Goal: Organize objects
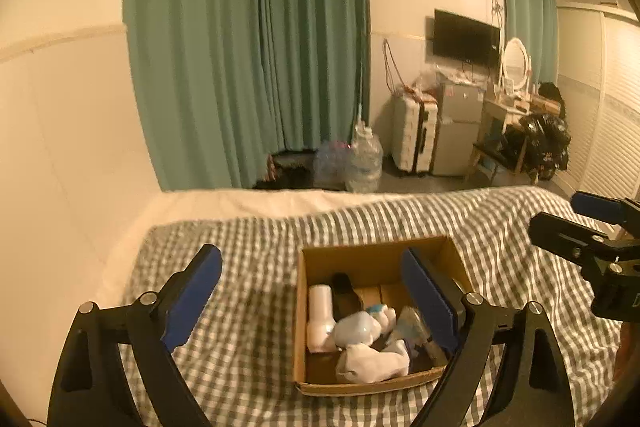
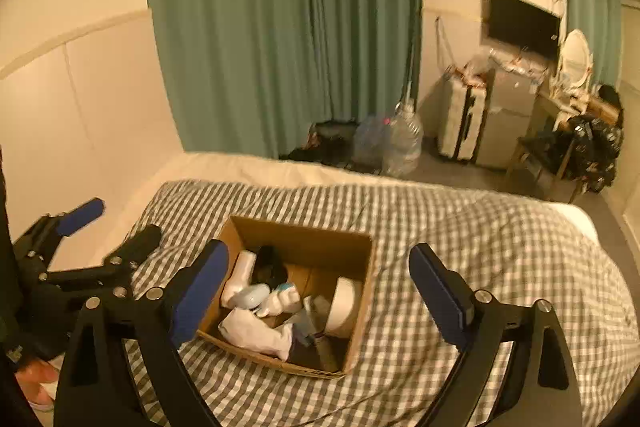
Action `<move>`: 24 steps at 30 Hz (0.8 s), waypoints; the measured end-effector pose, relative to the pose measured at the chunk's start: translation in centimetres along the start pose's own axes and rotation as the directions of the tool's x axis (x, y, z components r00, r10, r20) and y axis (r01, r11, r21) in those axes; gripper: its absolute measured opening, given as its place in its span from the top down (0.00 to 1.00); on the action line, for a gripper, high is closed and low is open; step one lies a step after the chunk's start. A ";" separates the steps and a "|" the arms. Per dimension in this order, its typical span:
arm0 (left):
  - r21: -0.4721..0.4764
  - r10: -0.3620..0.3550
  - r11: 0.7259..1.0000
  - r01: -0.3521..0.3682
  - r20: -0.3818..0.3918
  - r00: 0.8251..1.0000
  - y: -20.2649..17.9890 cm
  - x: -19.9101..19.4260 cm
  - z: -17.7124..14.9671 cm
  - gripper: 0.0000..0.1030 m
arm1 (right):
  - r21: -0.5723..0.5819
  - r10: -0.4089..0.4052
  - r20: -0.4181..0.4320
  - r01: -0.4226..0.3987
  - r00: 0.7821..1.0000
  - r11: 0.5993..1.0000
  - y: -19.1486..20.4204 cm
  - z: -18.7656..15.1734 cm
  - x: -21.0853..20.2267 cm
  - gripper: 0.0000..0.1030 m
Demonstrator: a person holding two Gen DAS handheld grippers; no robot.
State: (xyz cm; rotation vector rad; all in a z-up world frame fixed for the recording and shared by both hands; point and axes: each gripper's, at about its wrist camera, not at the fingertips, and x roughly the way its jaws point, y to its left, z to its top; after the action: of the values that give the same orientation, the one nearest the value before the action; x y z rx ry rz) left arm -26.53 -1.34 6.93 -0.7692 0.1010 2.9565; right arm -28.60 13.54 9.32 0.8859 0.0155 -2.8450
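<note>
We hold both grippers wide and empty above the bed: the cardboard box [image 1: 380, 311] of toiletries lies ahead and below, right of centre under the left gripper [image 1: 312, 301], left of centre under the right gripper [image 2: 318, 293], so between the 2

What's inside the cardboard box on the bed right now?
The cardboard box holds a white bottle, a dark item, a pale blue case, white cloth and a white round tub. Anything beneath them is hidden.
</note>
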 end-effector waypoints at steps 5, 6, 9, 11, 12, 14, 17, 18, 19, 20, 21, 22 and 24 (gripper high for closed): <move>0.007 0.019 1.000 -0.019 0.061 0.998 -0.1 -3.5 1.4 0.07 | -0.021 -0.031 0.064 0.033 0.997 0.999 0.0 0.7 -3.6 0.07; 0.011 0.021 1.000 -0.022 0.079 0.997 -0.1 -4.4 1.6 0.07 | -0.025 -0.036 0.075 0.038 0.996 0.999 -0.1 0.7 -4.4 0.07; 0.019 0.018 1.000 -0.020 0.113 0.993 -0.4 -6.6 1.6 0.05 | -0.031 -0.052 0.114 0.056 0.992 0.998 -0.1 0.5 -6.6 0.06; 0.021 0.011 1.000 -0.014 0.125 0.992 -0.5 -7.9 1.4 0.05 | -0.031 -0.067 0.137 0.071 0.988 0.997 -0.3 0.2 -8.2 0.05; 0.021 0.009 1.000 -0.012 0.126 0.992 -0.6 -8.5 1.2 0.04 | -0.032 -0.076 0.141 0.081 0.987 0.996 -0.3 -0.1 -8.8 0.05; 0.006 0.007 1.000 -0.008 0.134 0.991 -0.6 -9.7 0.5 0.04 | -0.034 -0.104 0.147 0.110 0.984 0.993 -0.5 -0.8 -9.9 0.05; -0.018 -0.005 1.000 0.008 0.152 0.988 -0.7 -10.7 -0.8 0.03 | -0.024 -0.113 0.168 0.119 0.979 0.993 -0.7 -2.6 -11.3 0.03; -0.024 0.001 1.000 0.003 0.159 0.987 -0.8 -10.9 -1.5 0.03 | -0.016 -0.117 0.177 0.121 0.977 0.992 -0.7 -3.2 -11.6 0.02; -0.027 0.002 1.000 0.002 0.160 0.987 -0.8 -10.8 -2.0 0.03 | -0.010 -0.115 0.184 0.119 0.976 0.993 -0.7 -4.0 -11.8 0.02; -0.031 0.005 1.000 0.000 0.159 0.987 -1.0 -10.8 -2.5 0.03 | -0.007 -0.116 0.186 0.119 0.976 0.993 -0.6 -4.5 -11.7 0.02; -0.027 0.005 1.000 -0.001 0.157 0.988 -1.1 -10.7 -3.0 0.03 | -0.005 -0.118 0.188 0.121 0.975 0.993 -0.5 -5.1 -11.5 0.02; -0.010 0.011 1.000 -0.009 0.152 0.988 -1.5 -10.6 -3.7 0.03 | -0.008 -0.118 0.187 0.122 0.975 0.992 -0.5 -5.6 -11.2 0.02; 0.010 0.036 0.999 -0.038 0.134 0.990 -2.0 -10.5 -4.8 0.03 | -0.015 -0.126 0.182 0.131 0.975 0.991 -0.5 -6.8 -10.5 0.02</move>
State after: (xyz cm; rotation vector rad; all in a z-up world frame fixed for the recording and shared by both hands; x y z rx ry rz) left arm -14.85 -0.46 7.80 -0.5708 0.1258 3.0294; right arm -16.30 15.97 9.66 0.6400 0.0917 -3.0271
